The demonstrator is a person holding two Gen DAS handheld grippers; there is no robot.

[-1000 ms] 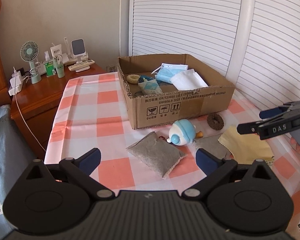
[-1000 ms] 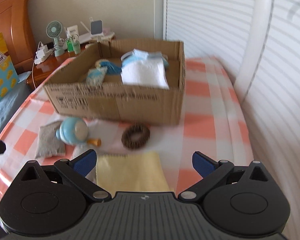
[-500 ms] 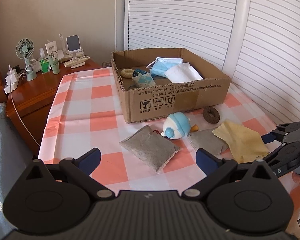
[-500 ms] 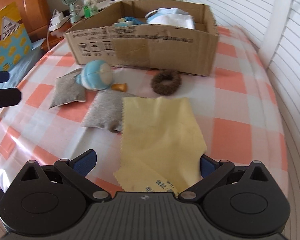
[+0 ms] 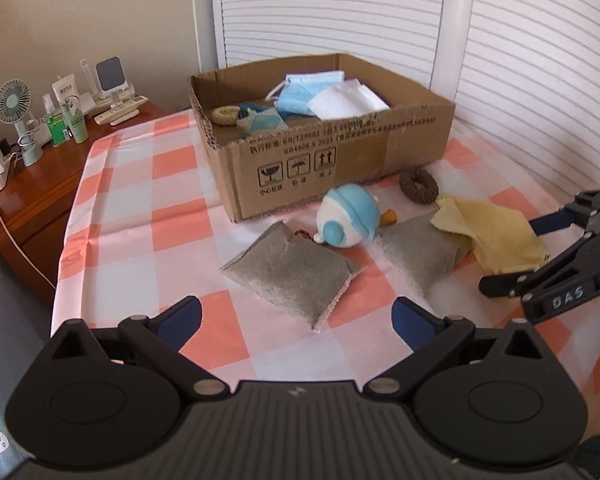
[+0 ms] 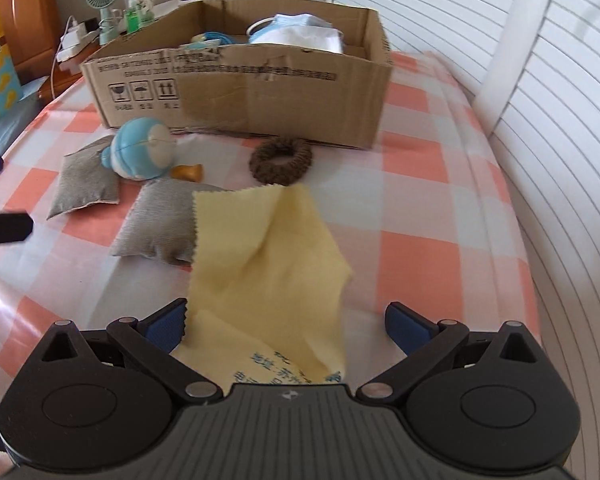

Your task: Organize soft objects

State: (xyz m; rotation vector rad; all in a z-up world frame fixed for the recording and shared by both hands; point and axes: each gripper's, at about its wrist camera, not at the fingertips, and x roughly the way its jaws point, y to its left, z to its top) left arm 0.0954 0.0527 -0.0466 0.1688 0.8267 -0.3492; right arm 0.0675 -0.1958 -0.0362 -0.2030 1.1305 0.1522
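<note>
From the left wrist camera, the left gripper (image 5: 296,317) hangs over the near edge of the table with its two blue-tipped fingers spread wide and nothing between them. The table wears a pink and white checked tablecloth (image 5: 140,208). On it lie two grey cloth pouches: one (image 5: 290,270) right in front of the gripper, and a second grey pouch (image 5: 418,248) to its right. Between them sits one round blue and white plush toy (image 5: 350,216), touching the first pouch. One thin yellow cloth (image 5: 492,236) lies partly over the second pouch. One dark brown fuzzy hair ring (image 5: 419,186) rests near the one open brown cardboard box (image 5: 340,156). Inside the box are blue face masks (image 5: 304,94), a white folded cloth (image 5: 346,100), a small pale ring (image 5: 224,114) and a blue patterned pouch (image 5: 260,120). The right gripper (image 5: 540,252) comes in from the right with its fingers spread, one on each side of the yellow cloth's edge. At the far left, a wooden nightstand (image 5: 40,200) holds a small green fan (image 5: 14,106) and some bottles.

From the right wrist camera, the right gripper (image 6: 286,326) is open, and the yellow cloth (image 6: 264,264) sits between its fingers with its near end under the gripper. The cloth covers part of one grey pouch (image 6: 156,228). The other grey pouch (image 6: 84,180), the plush toy (image 6: 142,148) and the hair ring (image 6: 281,160) sit in front of the box (image 6: 260,96). The left gripper's dark fingertips (image 6: 4,226) poke in at the left edge.
</note>
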